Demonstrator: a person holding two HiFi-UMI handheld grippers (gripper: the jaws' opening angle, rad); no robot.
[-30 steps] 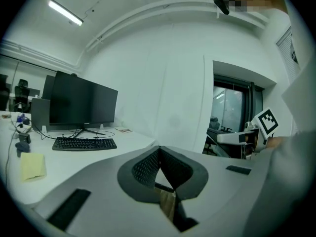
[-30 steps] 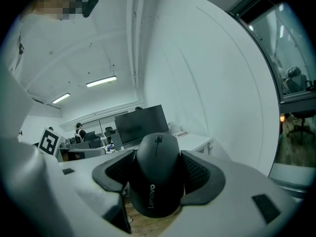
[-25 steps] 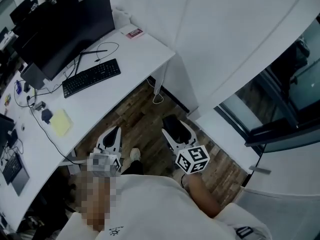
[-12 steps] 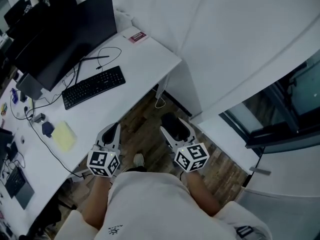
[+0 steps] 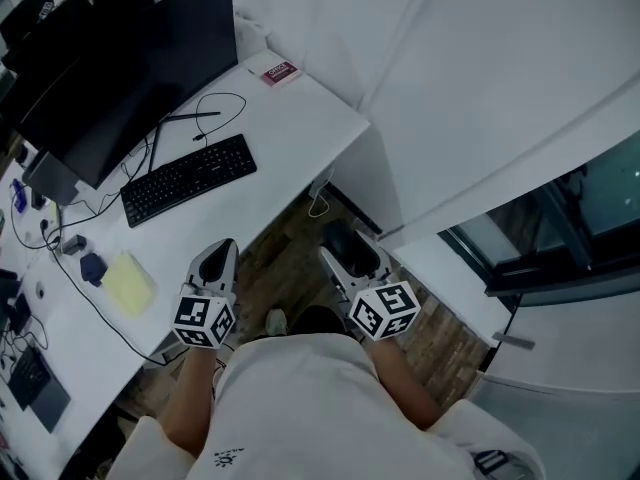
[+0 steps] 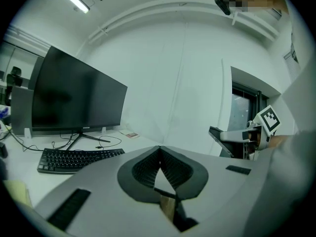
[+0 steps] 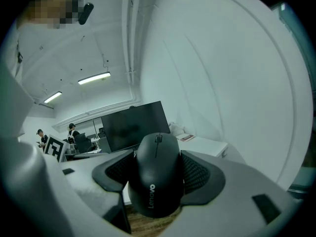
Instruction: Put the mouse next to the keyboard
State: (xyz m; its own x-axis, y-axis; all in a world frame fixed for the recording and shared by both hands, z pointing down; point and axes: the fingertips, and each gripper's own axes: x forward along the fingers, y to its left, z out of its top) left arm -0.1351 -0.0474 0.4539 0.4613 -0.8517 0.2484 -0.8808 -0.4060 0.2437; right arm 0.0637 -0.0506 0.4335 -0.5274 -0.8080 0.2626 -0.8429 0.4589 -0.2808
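The right gripper (image 7: pixel 158 163) pinches a black computer mouse (image 7: pixel 155 184) between its jaws. The left gripper (image 6: pixel 159 155) is pressed together, empty, at the white worktop's (image 5: pixel 290 128) edge.

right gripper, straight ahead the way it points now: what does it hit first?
Probably the front edge of the desk, near its right end. The right gripper, shut on the mouse, aims there. If it clears the edge, the monitor comes next; height is unclear.

The head camera is looking steeply down over the long white counter (image 5: pixel 300 118). Cameras on the left tool (image 5: pixel 218 260) and right tool (image 5: pixel 348 251) are looking along their jaws, sharing the wide black monitor (image 5: pixel 130 63).
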